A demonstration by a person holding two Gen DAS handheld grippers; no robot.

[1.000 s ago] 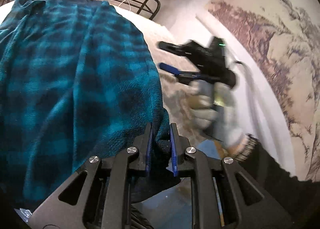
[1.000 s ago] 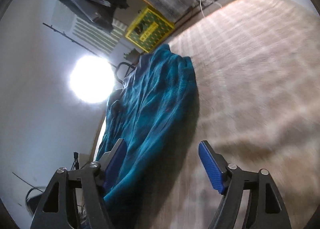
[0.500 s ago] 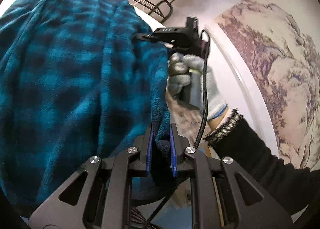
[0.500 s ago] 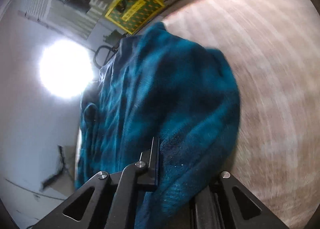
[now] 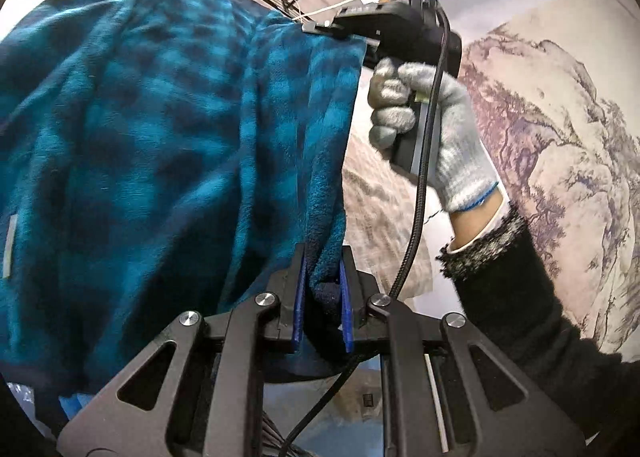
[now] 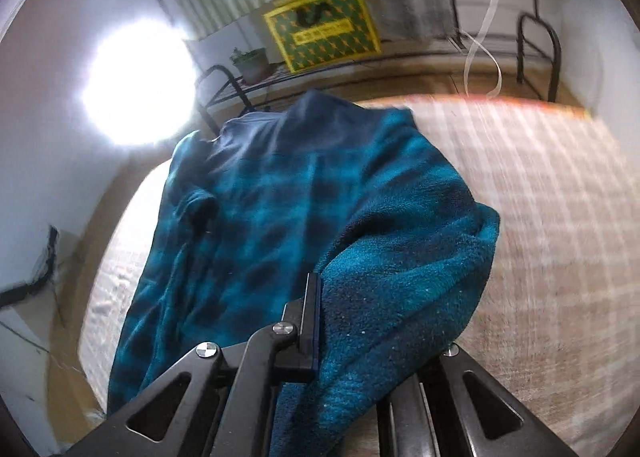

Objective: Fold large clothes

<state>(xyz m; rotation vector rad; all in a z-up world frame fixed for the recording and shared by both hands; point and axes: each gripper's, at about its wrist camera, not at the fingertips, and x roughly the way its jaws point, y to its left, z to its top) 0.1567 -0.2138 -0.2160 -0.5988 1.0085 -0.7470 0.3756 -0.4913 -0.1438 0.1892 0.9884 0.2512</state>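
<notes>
Teal checked fleece fills both views: a large shirt (image 5: 168, 145) held up by one edge, the rest trailing down onto the pale checked bedcover (image 6: 552, 217). The left gripper (image 5: 322, 297) has its blue pads pressed tight on a thick fold of the hem. Farther along the same edge, the right gripper (image 5: 320, 27), in a grey-gloved hand (image 5: 432, 129), grips the cloth; in its own view fabric drapes over one finger, hiding it, while the other presses flat against the fleece. Beyond stand a metal rack (image 6: 536, 53) and a yellow box (image 6: 324, 33).
</notes>
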